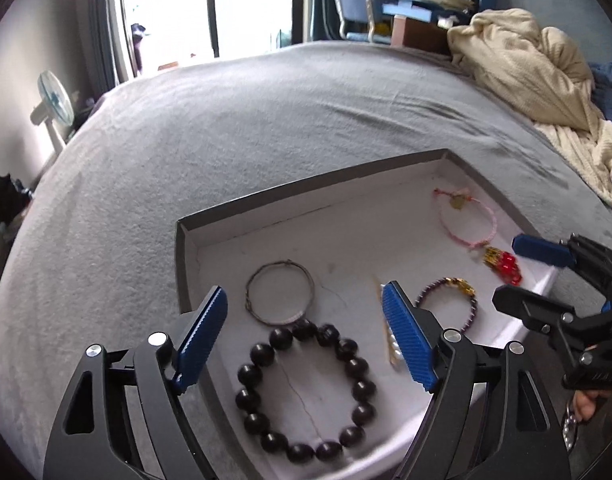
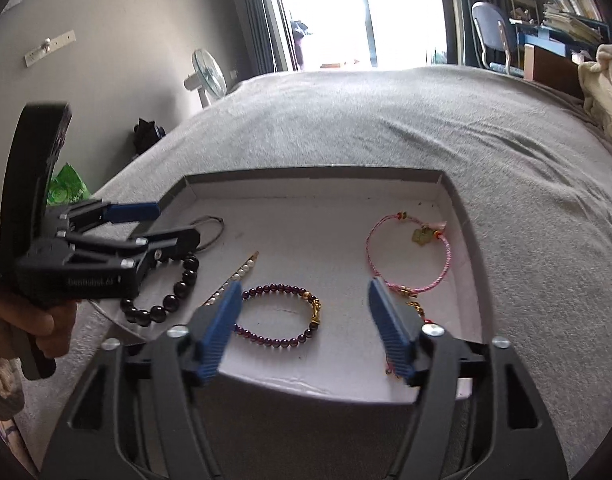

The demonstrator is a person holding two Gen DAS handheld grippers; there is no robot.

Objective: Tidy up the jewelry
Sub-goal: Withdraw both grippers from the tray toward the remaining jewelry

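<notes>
A shallow grey box [image 1: 306, 190] with a white floor lies on the bed and holds the jewelry. A black bead bracelet [image 1: 306, 392] lies between my open left gripper [image 1: 306, 332] fingers. Beside it lie a thin metal bangle [image 1: 279, 298], a pearl hair clip [image 1: 390, 344], a purple bead bracelet with a gold charm [image 2: 281, 316] and a pink cord bracelet [image 2: 410, 256]. A red and gold tassel [image 1: 502, 262] lies near the box's right side. My right gripper [image 2: 306, 328] is open and empty above the purple bracelet. It shows in the left wrist view [image 1: 526, 272] too.
The grey bed cover [image 1: 265, 120] spreads around the box. A cream blanket [image 1: 538, 76] is heaped at the far right. A fan [image 2: 207, 74] stands by the wall, a chair [image 2: 492, 34] and a cluttered desk [image 2: 562, 36] beyond the bed.
</notes>
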